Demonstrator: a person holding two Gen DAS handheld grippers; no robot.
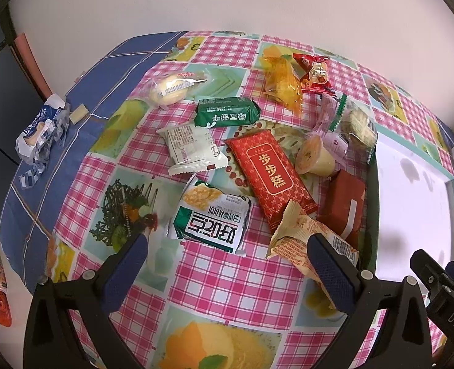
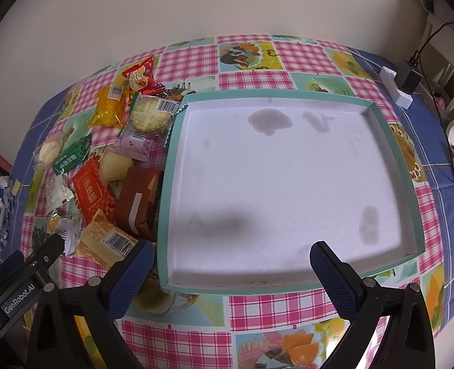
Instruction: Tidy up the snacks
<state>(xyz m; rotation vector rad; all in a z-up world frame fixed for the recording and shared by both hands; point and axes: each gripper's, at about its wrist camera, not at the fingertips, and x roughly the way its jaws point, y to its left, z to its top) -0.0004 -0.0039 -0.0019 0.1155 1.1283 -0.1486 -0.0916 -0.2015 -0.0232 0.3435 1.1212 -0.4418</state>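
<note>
Both grippers gape wide, holding nothing: the left gripper (image 1: 227, 250) hovers over crinkly wrapped snacks (image 1: 267, 172) heaped on the glossy checked cloth (image 1: 227, 276), the right gripper (image 2: 231, 258) over a shallow square tray (image 2: 411, 190), teal-walled with a stained white floor, lying just right of the heap.

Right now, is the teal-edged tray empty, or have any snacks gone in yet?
Empty. The right wrist view shows the tray with only its bare white floor, marked by grey smudges; all snack packets lie outside on the tablecloth to its left.
</note>
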